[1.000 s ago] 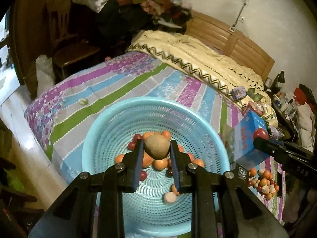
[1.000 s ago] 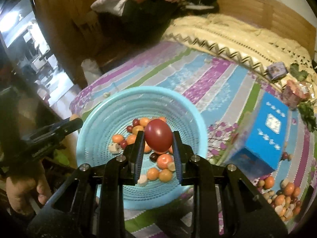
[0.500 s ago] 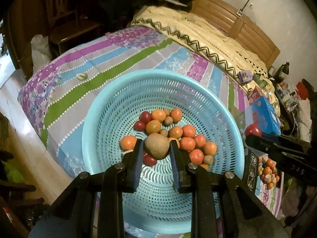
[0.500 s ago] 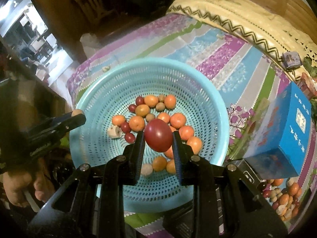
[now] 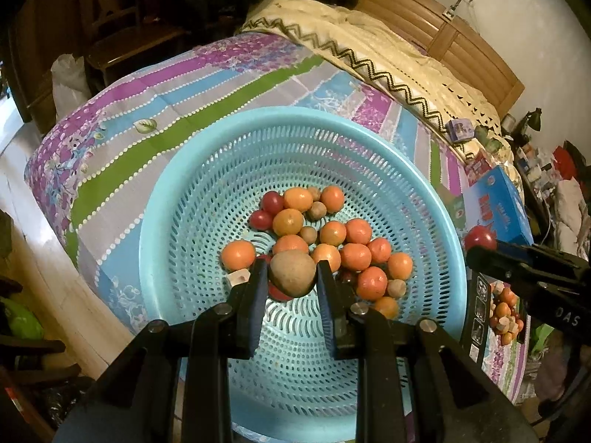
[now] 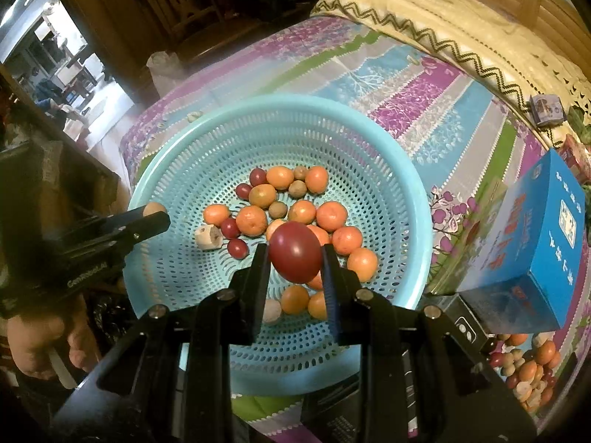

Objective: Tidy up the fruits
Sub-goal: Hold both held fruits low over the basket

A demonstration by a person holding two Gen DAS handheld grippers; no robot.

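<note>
Hovering over the blue basket point(image 5: 424, 199) on the striped bedsheet point(image 5: 155, 140) — left gripper point(image 5: 291, 277) clamps a brownish fruit point(image 5: 291, 272), right gripper point(image 6: 294, 258) clamps a dark red fruit point(image 6: 294, 251) — small orange and red fruits point(image 6: 334, 216) piled inside below.

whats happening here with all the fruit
A person is sorting small fruits with a handheld gripper in each hand. The left gripper is shut on a brown fruit, and the right gripper is shut on a dark red fruit. Both are held over a blue basket on a striped bedspread; it already holds many fruits. More lie beside a blue box.
</note>
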